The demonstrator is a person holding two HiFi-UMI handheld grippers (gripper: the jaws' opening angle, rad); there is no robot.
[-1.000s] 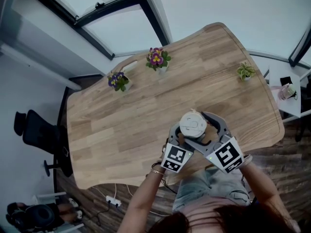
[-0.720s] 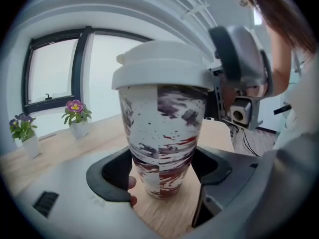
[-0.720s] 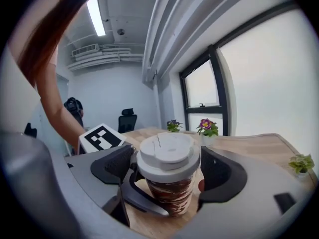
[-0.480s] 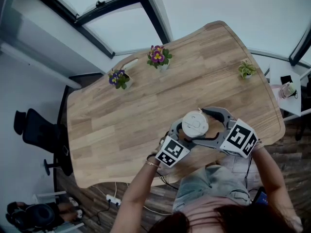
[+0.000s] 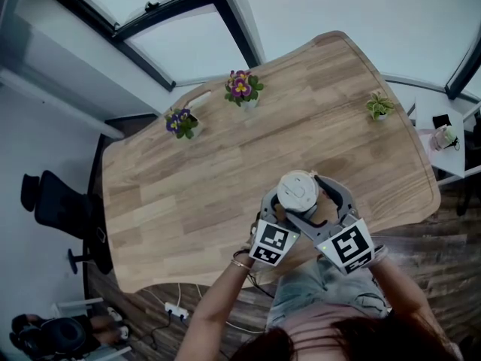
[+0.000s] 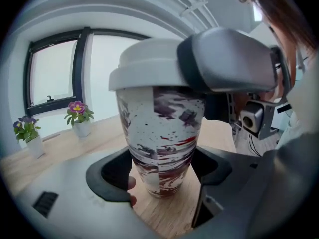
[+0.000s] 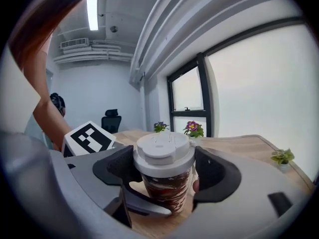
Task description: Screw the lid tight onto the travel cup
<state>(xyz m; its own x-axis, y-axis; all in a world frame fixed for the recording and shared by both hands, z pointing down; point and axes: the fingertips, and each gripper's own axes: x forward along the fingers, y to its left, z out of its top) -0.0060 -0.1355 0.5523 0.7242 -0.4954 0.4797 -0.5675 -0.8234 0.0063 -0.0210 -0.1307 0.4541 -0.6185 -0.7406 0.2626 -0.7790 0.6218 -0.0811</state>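
Observation:
The travel cup (image 6: 159, 133), white with dark red and purple splashes, stands upright near the front edge of the wooden table (image 5: 188, 186). Its white lid (image 5: 298, 190) sits on top. My left gripper (image 6: 162, 176) is shut on the cup's lower body, one jaw on each side. My right gripper (image 7: 163, 156) is shut on the lid (image 7: 163, 151), its dark pads (image 7: 212, 171) against the lid's rim. In the left gripper view, one grey right jaw covers the lid's right side. From the head view both grippers reach in from the near side, and the cup's body is hidden under the lid.
A purple flower pot (image 5: 181, 124) and a pink-and-yellow flower pot (image 5: 242, 90) stand along the far table edge. A small green plant (image 5: 379, 110) sits at the far right. A black office chair (image 5: 52, 201) is on the floor to the left, and a white side table (image 5: 445, 138) to the right.
Half a second ago my right gripper had swung out to the right round the lid; now it has swung clockwise to the near side again. Left gripper and cup barely moved.

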